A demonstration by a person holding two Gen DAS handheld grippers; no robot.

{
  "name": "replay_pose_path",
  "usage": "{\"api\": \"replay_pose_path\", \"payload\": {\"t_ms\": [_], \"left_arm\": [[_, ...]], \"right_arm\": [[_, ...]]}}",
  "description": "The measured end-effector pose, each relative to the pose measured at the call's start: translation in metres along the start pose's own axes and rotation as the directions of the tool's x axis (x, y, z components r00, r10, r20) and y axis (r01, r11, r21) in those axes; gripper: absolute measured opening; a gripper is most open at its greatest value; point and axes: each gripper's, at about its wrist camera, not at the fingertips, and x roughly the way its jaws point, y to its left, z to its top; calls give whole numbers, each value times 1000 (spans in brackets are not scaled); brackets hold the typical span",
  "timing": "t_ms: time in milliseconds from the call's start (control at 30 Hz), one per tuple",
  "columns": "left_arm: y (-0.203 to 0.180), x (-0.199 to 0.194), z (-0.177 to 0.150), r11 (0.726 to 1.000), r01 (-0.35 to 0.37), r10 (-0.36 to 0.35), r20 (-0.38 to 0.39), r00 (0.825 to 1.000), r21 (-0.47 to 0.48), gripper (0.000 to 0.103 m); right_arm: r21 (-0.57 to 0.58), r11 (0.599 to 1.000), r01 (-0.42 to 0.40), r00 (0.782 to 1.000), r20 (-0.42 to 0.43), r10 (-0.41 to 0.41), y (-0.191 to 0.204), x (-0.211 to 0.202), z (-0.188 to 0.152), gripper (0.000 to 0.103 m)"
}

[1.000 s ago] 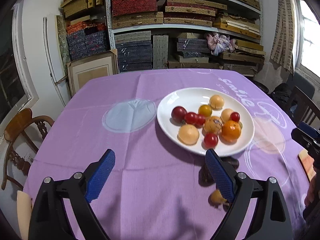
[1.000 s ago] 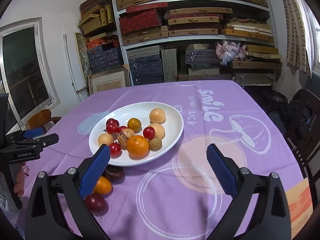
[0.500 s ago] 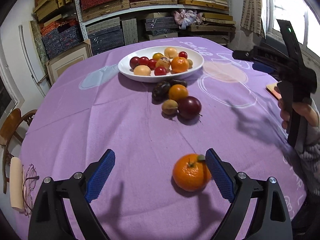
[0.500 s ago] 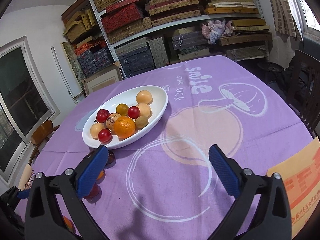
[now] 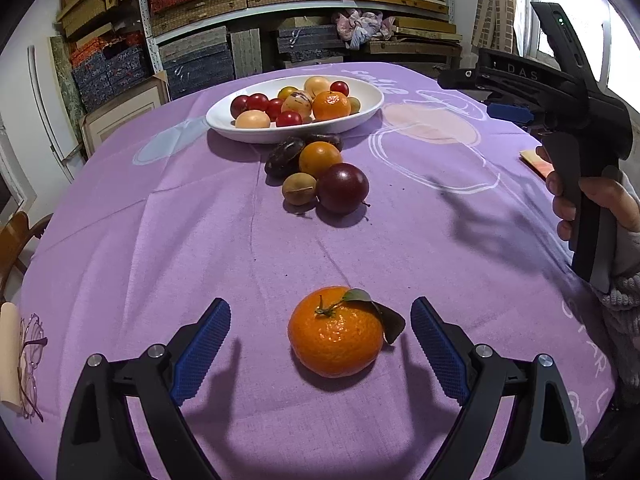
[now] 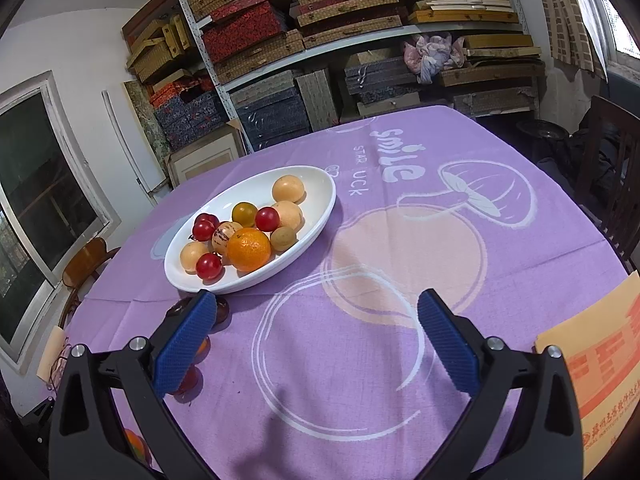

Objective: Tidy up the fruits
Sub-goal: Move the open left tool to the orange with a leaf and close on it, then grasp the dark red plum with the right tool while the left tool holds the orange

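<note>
Purple tablecloth (image 5: pixel 160 240) is covering a round table, printed with white rings, a peach disc, a mushroom outline and the word "smile" (lettering reads best in the right wrist view). Metal shelving (image 6: pixel 360 40) is standing against the back wall, carrying stacked woven, red and dark patterned boxes plus a bundle of pale cloth. Framed panels are leaning against the wall below it. A window (image 6: pixel 36 184) is showing at the left, a wooden chair (image 5: pixel 16 236) sitting beneath it; a dark chair (image 6: pixel 616 168) is standing at the right. Glasses (image 5: pixel 32 356) are lying at the table's left edge, and an orange envelope (image 6: pixel 604 368) is resting at the right edge.

White oval plate (image 5: pixel 360 110) is sitting toward the far side, holding small red, yellow, tan and orange fruits. Just in front of it four loose fruits (image 5: pixel 320 172) are clustering, touching one another: a dark one, an orange one, a brown one, a purple one.

Left gripper (image 5: pixel 320 320) is hovering with fingers spread wide; the leafy mandarin (image 5: pixel 335 332) is lying on the cloth between them, touching neither pad.

Right gripper (image 6: pixel 316 320) is also standing spread, nothing between its fingers, bare cloth below. A hand (image 5: pixel 588 196) is gripping its handle.
</note>
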Motion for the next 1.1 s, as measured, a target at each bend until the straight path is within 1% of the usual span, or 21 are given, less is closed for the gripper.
{"api": "replay_pose_path", "payload": {"t_ms": [67,133,200,233,300,433,467,500,567,700,800,967,1100], "left_arm": [[-1,2,1,1000,-14,14,0,1000,-12,90],[-4,7,2,1000,-20,19,-16,1000,-19,87],[-7,12,1,1000,-21,20,-31,999,-17,74],[-9,13,0,1000,-16,16,-38,999,-16,73],[-11,16,-1,1000,-9,9,-42,999,-11,67],[-12,17,-1,1000,-14,13,-38,999,-7,65],[-11,17,-1,1000,-11,11,-38,999,-12,62],[-10,17,-1,1000,-9,8,-37,999,-17,56],[-9,16,-1,1000,-13,12,-34,999,-28,48],[-4,16,-1,999,-6,5,-33,999,-44,48],[4,15,0,998,-16,15,-22,1000,-65,47],[30,13,12,992,-74,76,16,997,-105,47],[58,13,29,983,-125,132,45,990,-136,47]], "right_arm": [[-9,1000,-1,1000,-2,1,2,0,-1,99],[-22,1000,-1,1000,-4,1,3,1,-1,99],[-32,999,3,1000,-4,-4,5,2,-1,99],[-31,1000,3,1000,-6,-3,5,2,-1,99],[-28,1000,1,1000,-7,-1,4,2,-1,99],[-29,1000,-1,1000,-8,0,5,3,-2,99],[-32,999,-1,1000,-9,0,5,4,-2,99],[-36,999,-2,1000,-12,2,5,4,-2,99],[-44,999,-5,1000,-17,4,8,5,-4,99],[-76,997,-7,1000,-30,5,16,9,-8,99],[-107,994,-9,999,-36,5,23,11,-11,99],[-173,985,-20,998,-69,8,42,16,-21,99],[-248,967,-56,991,-133,23,69,18,-36,99]]}}
